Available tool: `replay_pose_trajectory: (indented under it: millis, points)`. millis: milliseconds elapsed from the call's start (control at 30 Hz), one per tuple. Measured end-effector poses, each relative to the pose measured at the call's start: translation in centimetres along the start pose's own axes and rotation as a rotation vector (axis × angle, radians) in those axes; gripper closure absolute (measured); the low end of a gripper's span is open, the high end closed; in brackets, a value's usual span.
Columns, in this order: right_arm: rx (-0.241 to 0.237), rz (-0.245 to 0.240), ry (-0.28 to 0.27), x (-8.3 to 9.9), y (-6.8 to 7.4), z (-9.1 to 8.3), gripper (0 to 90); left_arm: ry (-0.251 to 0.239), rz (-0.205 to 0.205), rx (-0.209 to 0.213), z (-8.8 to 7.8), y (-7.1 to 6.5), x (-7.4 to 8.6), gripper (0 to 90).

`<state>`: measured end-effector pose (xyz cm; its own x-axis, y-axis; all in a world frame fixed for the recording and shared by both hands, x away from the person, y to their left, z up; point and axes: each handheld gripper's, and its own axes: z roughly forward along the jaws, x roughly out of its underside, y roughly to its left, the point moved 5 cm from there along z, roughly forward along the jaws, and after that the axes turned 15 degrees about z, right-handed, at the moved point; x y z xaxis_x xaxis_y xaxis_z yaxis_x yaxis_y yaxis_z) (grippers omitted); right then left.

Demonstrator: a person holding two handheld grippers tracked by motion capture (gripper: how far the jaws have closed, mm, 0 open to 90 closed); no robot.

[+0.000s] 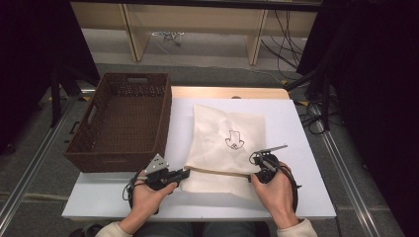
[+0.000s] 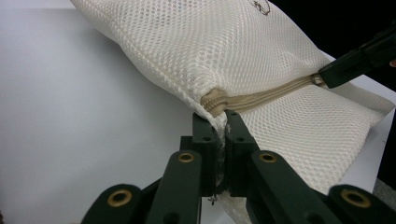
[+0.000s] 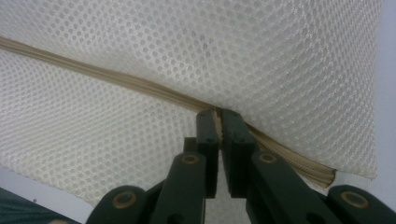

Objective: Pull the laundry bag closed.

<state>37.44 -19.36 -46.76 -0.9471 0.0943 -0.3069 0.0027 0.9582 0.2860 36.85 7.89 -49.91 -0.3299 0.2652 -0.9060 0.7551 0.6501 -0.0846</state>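
A cream mesh bag (image 1: 225, 123) with a small black print lies on the white table (image 1: 99, 192), and a beige zipper (image 1: 217, 171) runs across its near end. My left gripper (image 1: 185, 173) is shut on the bag's left corner, right at the zipper's end. In the left gripper view its jaws (image 2: 222, 122) pinch the mesh just below the zipper (image 2: 266, 95). My right gripper (image 1: 252, 174) is shut on the zipper near the bag's right side. In the right gripper view the jaws (image 3: 218, 114) meet on the zipper (image 3: 93, 70).
A brown wicker basket (image 1: 123, 118) stands on the table's left, just left of the bag and beyond my left hand. White tabletop shows in front of the basket and right of the bag. Wooden shelving and cables are on the floor behind.
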Motion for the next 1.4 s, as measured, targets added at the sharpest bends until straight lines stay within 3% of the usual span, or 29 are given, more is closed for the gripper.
replay_pose_trajectory:
  millis: [67, 233, 433, 500, 667, 767, 1067, 1267, 1300, 1400]
  points:
    - [0.002, 0.037, 0.002, 0.1, 0.2, -0.1, 87.6, 0.004, 0.008, 0.003, 0.0, 0.0, 0.0, 85.4]
    - [0.022, 0.04, 0.002, 0.1, 0.0, -0.2, 87.6, 0.002, 0.01, 0.004, 0.0, 0.0, 0.0, 85.5]
    - [-0.003, 0.024, 0.002, 0.1, -0.2, -0.2, 87.7, 0.0, 0.008, 0.004, 0.0, 0.0, 0.0, 85.5]
    - [0.007, 0.045, 0.001, 0.2, -0.1, -0.3, 87.6, 0.0, 0.007, 0.002, 0.0, 0.0, 0.0, 85.4]
    - [0.006, 0.033, -0.002, 0.1, -0.5, -0.3, 87.6, 0.003, 0.013, 0.0, 0.0, 0.0, 0.1, 85.5]
    - [0.022, 0.059, 0.0, 0.2, -0.4, -0.3, 87.6, 0.003, 0.012, 0.001, 0.0, 0.0, 0.1, 85.5]
    - [0.011, 0.035, 0.001, 0.1, -0.7, -0.2, 87.6, 0.003, 0.011, 0.004, 0.0, 0.0, 0.1, 85.5]
    - [0.009, 0.059, 0.002, 0.2, -0.6, -0.3, 87.6, 0.003, 0.014, 0.003, 0.0, 0.0, 0.1, 85.5]
    - [0.011, 0.038, 0.001, 0.2, -0.8, -0.3, 87.6, 0.006, 0.012, 0.001, 0.0, 0.0, 0.0, 85.5]
    - [0.008, 0.042, 0.002, 0.1, -0.9, -0.3, 87.6, 0.008, 0.014, -0.001, 0.0, 0.0, 0.0, 85.5]
